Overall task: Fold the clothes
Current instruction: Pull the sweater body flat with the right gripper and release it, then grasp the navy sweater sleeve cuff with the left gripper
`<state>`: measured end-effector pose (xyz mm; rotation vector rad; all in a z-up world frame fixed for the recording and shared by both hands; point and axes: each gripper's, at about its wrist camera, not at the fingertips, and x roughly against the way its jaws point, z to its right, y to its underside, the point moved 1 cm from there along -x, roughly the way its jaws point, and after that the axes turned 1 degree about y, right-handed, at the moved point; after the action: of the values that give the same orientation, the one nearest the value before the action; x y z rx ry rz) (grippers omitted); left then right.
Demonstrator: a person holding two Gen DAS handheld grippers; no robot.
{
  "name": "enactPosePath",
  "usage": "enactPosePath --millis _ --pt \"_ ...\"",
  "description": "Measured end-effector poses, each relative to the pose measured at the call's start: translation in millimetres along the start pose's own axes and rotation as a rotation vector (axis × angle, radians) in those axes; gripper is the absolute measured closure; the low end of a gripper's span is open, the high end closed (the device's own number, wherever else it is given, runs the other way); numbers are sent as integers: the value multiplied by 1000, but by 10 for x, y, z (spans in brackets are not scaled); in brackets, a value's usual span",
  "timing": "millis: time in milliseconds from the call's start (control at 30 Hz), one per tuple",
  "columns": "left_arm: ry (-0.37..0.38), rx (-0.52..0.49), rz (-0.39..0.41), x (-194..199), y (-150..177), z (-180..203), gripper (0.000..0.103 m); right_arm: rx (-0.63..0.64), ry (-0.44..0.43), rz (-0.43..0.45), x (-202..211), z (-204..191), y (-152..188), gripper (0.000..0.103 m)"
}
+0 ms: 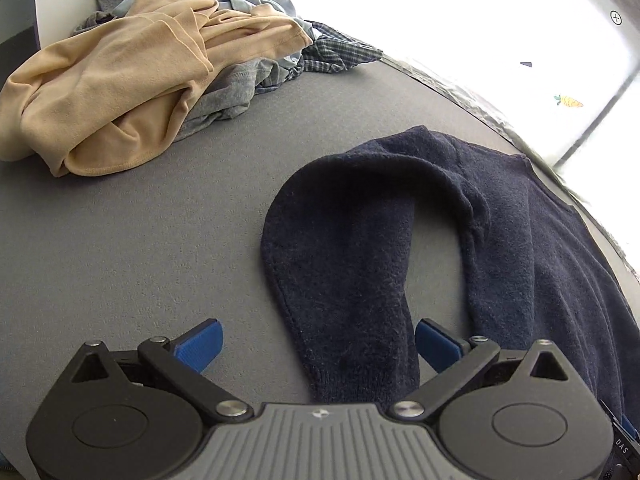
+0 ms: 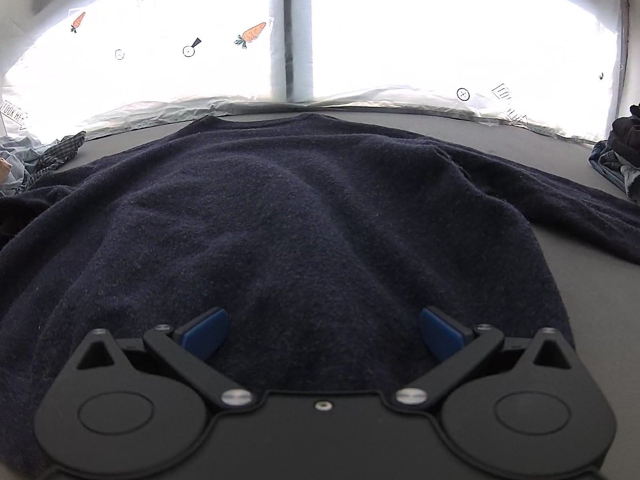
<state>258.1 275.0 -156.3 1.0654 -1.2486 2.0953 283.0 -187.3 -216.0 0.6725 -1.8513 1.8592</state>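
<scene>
Grey table surface point(image 1: 140, 240) carries everything in view. Navy knit sweater point(image 2: 300, 208) lies spread flat on it, neckline toward the bright window point(image 2: 440, 32), body rumpled into soft ridges; right sleeve runs out over the table toward the right edge of the right wrist view. In the left wrist view its left sleeve point(image 1: 344, 264) bends back in an arch, the cuff end passing down between the fingers and out of sight under the gripper body. Pile of unfolded clothes point(image 1: 168, 60) sits well apart at upper left: tan top point(image 1: 100, 100) on top, light blue fabric, grey knit and a plaid shirt point(image 1: 340, 54) under and behind it. Second, darker heap point(image 2: 620, 152) at far right edge of the right wrist view. Left gripper point(image 1: 318, 346): blue pads spread wide, either side of the sleeve, not clamped. Right gripper point(image 2: 324, 332): blue pads likewise wide apart, low over the sweater's hem area, gripping nothing. Carrot sticker point(image 2: 252, 34) on the window covering
</scene>
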Motion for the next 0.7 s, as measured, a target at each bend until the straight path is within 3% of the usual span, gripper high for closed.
enactPosePath --millis 133,200,233,300,367,467,567,633,700 --pt "-25 -81 -7 -176 -28 138 9 -1 -1 0 4 -8 0 0" --pt "-50 -137 11 -209 -40 201 32 -3 -2 0 1 -8 -3 0" --pt "-62 -157 16 -211 -50 211 37 -2 -2 0 2 -11 -3 0" --pt "-66 -170 32 -185 -74 191 69 -1 -2 0 1 -16 -3 0" --pt "-67 -161 57 -111 -143 126 87 -1 -1 0 -1 -21 -3 0" --pt "-191 -209 188 174 -317 95 87 -1 -1 0 0 -26 -3 0" --pt "-291 -343 357 552 -497 148 87 -1 0 0 1 -29 -2 0" --pt "-321 -459 405 676 -523 223 83 -2 0 0 1 -31 -1 0" --pt "-348 -557 395 620 -437 281 80 -2 2 0 1 -35 -2 0"
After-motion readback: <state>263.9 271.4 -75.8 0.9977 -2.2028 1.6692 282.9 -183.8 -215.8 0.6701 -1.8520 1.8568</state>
